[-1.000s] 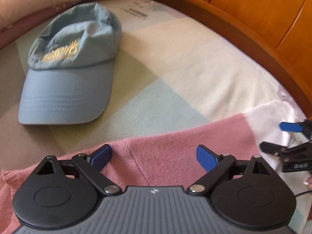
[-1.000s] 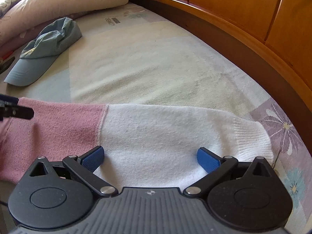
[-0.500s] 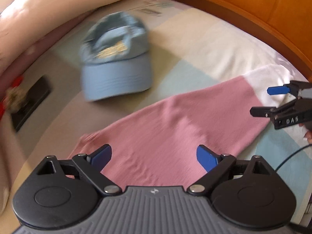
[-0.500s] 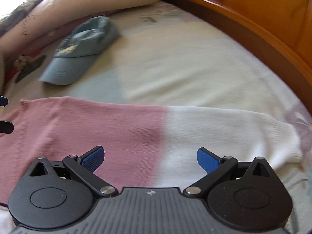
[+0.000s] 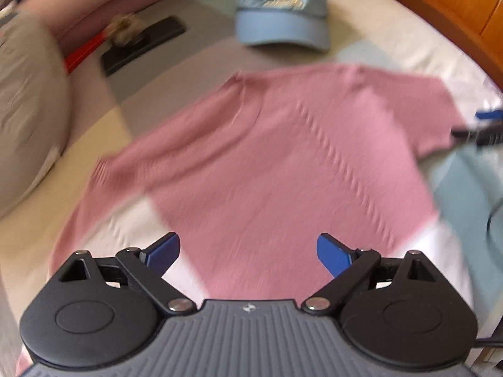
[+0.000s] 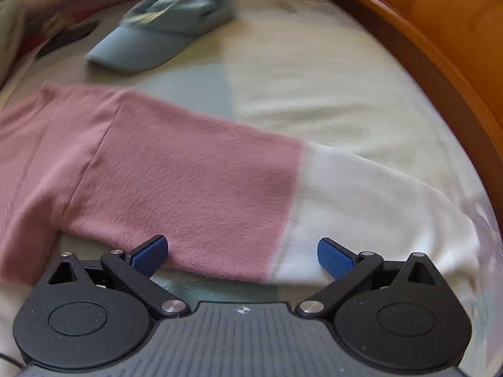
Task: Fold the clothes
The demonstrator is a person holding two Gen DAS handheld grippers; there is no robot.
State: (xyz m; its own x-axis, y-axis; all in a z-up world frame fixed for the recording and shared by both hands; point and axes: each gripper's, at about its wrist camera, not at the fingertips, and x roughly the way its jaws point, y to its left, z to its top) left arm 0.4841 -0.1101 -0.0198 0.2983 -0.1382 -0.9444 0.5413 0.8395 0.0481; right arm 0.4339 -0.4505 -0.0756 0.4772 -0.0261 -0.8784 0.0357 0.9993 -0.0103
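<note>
Both grippers are spread wide and empty: the left gripper (image 5: 248,253) over the pink body of the sweater (image 5: 276,169), the right gripper (image 6: 242,253) over its pink-and-white sleeve (image 6: 361,204) lying flat on the bedspread (image 6: 330,94). At 12 o'clock beyond lies a light blue cap (image 5: 281,9); the wooden bed frame (image 6: 440,47) curves at 2 o'clock.

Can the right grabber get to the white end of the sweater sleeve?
Probably yes. The right gripper is open right above the sleeve, its white cuff lies flat on the bed, and nothing covers it.
</note>
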